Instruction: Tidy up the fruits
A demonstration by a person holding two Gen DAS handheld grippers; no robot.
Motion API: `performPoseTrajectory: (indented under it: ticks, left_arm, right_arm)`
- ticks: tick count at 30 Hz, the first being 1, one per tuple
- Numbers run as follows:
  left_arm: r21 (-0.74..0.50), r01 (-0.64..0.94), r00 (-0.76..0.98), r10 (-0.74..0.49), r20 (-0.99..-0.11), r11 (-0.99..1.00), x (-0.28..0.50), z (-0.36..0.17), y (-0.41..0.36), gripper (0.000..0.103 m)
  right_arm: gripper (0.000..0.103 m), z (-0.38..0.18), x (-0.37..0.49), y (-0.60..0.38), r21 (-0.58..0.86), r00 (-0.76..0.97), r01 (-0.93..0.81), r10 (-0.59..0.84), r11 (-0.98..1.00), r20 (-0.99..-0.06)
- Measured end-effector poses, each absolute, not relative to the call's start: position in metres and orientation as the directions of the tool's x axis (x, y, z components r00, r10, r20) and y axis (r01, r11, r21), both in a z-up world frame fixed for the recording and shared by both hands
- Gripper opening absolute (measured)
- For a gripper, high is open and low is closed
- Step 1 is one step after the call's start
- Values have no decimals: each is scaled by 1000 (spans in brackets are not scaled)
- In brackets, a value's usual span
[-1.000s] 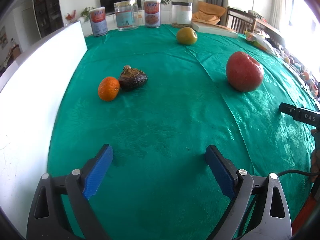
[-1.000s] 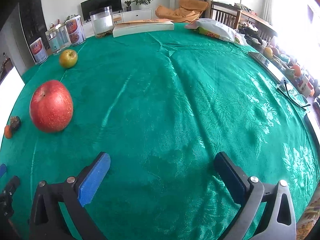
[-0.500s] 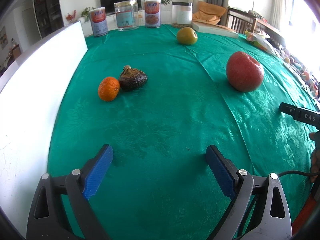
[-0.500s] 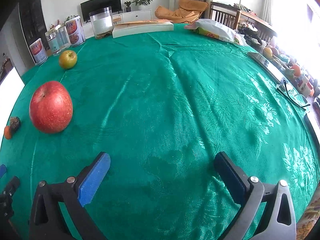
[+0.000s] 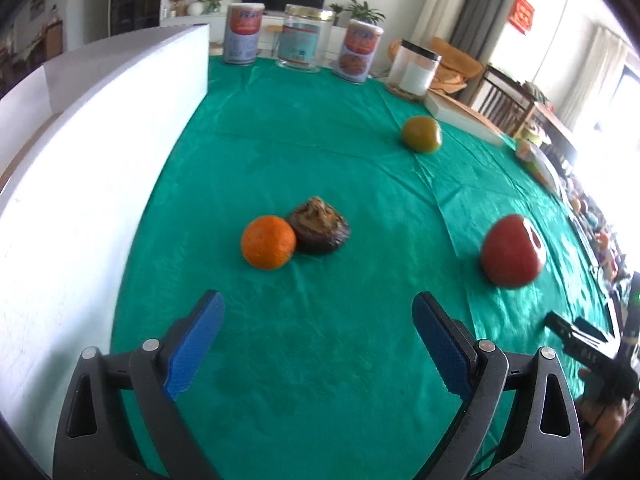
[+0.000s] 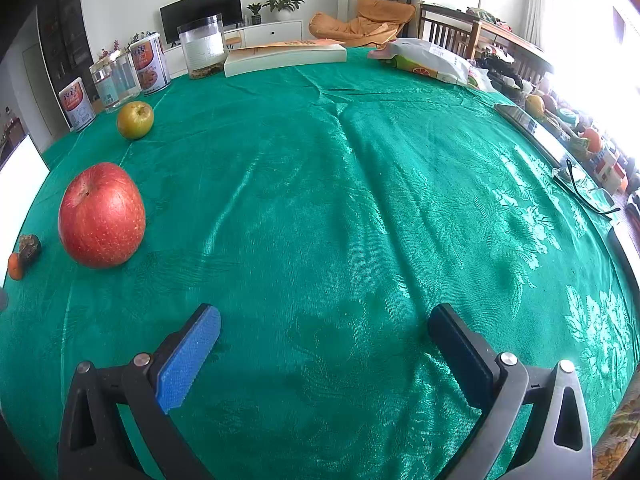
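Left wrist view: the left claw (image 5: 318, 334) is held wide open and empty above the green cloth of the table (image 5: 320, 152). Just ahead, the orange (image 5: 268, 242) is seen touching the dark shrivelled fruit (image 5: 320, 225), both toward the table's left side near the white board (image 5: 80, 152). The red apple (image 5: 512, 251) is set apart to the right; the green apple (image 5: 421, 134) lies further back, nearer the far edge where the tins and jars (image 5: 304, 42) are lined up. Right wrist view: the right claw (image 6: 324, 330) is likewise spread open with nothing between its pads, over bare cloth. The red apple (image 6: 101, 215) is seen to its left, the green apple (image 6: 135, 119) beyond it, the orange (image 6: 15, 266) and dark fruit (image 6: 30, 247) at the frame's left margin. Judged step: approach for a first pick. The orange would best be straddled squarely at its widest part, pads kept off the touching dark fruit, and closed gently to prevent rolling.
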State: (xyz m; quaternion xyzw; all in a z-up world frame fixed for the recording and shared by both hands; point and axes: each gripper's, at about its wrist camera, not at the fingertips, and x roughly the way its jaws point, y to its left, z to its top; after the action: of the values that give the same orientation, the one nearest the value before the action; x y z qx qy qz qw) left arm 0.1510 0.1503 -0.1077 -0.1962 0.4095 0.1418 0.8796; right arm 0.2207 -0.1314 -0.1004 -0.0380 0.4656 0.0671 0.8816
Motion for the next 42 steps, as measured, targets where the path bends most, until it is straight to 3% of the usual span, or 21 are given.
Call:
performPoseTrajectory:
  ticks: [8, 9, 10, 12, 14, 16, 17, 31, 33, 35, 37, 42]
  left_arm:
    - [-214, -426, 648, 131, -751, 879, 165, -122, 172, 91]
    - [-208, -422, 649, 134, -749, 883, 165, -122, 173, 87]
    - [-205, -413, 657, 135, -742, 888, 165, -122, 173, 73]
    - [-203, -381, 661, 113, -741, 902, 169, -121, 173, 62]
    - [-179, -367, 653, 116, -748, 913, 171, -121, 169, 43]
    - [-161, -355, 650, 119, -751, 921, 170, -120, 166, 30]
    - [-151, -347, 649, 121, -751, 925, 168, -119, 163, 30]
    - [-94, -142, 607, 12, -795, 985, 125, -114, 100, 33]
    - [-96, -150, 606, 14, -795, 984, 122, -117, 101, 44]
    - [-92, -170, 611, 31, -791, 981, 120, -116, 103, 72]
    - [-99, -187, 604, 35, -796, 977, 119, -119, 107, 79]
    - [-16, -168, 599, 89, -796, 986, 119, -124, 97, 82]
  right_arm:
    - [103, -101, 221, -131, -4, 558, -154, 84, 988, -826]
    - [103, -100, 221, -131, -4, 559, -154, 84, 988, -825]
    - [103, -100, 221, -131, -4, 559, -154, 84, 988, -825]
    - [103, -100, 221, -131, -4, 559, -154, 84, 988, -825]
    - [103, -100, 221, -131, -4, 559, -154, 84, 988, -825]
    - [103, -100, 221, -131, -4, 559, -154, 84, 988, -825]
    - [103, -100, 221, -131, -4, 559, -154, 84, 988, -825]
    - [103, -100, 221, -131, -3, 559, -154, 85, 988, -825]
    - [103, -100, 221, -131, -3, 559, -154, 85, 988, -825]
    - [103, -100, 221, -131, -3, 560, -154, 85, 988, -824]
    - [103, -100, 221, -131, -3, 560, -154, 85, 988, -824]
    - [103, -100, 221, -131, -3, 560, -155, 85, 988, -824]
